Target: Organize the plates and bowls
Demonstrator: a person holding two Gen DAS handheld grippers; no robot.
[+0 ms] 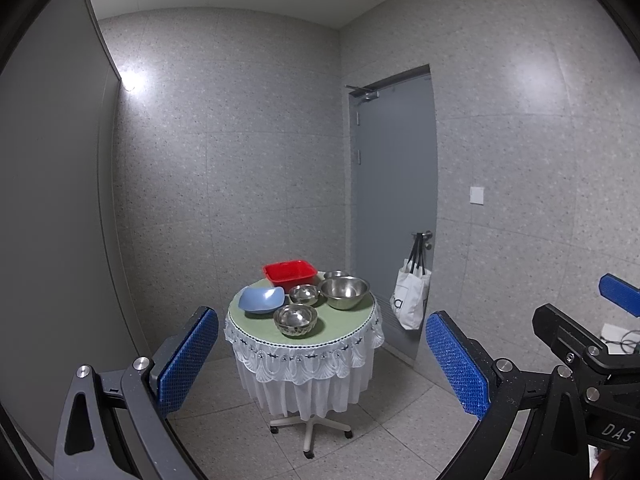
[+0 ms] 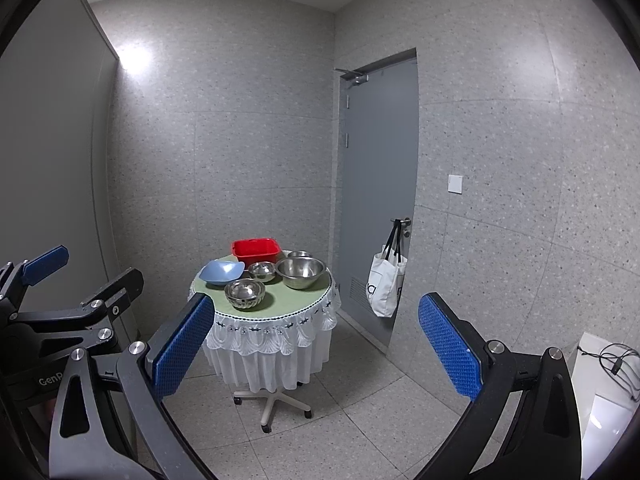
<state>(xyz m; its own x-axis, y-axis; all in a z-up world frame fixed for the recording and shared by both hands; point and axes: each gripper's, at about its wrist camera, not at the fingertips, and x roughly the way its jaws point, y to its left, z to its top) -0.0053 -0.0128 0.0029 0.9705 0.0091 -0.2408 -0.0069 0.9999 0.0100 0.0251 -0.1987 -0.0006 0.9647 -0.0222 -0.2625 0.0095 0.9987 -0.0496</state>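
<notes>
Right gripper (image 1: 618,300) reads "DAS"; left gripper (image 2: 44,264) "GenR"

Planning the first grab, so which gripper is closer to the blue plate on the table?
Left, marginally. The blue plate sits on the table's left side; both grippers hang open, well short of it.

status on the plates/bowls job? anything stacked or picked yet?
Done: nothing. The blue dish, three steel bowls in front and a fourth behind them sit separately on the round table; the red tub looks empty. In hand: nothing; left gripper and right gripper are open, away from the table. Left: all of it.
</notes>
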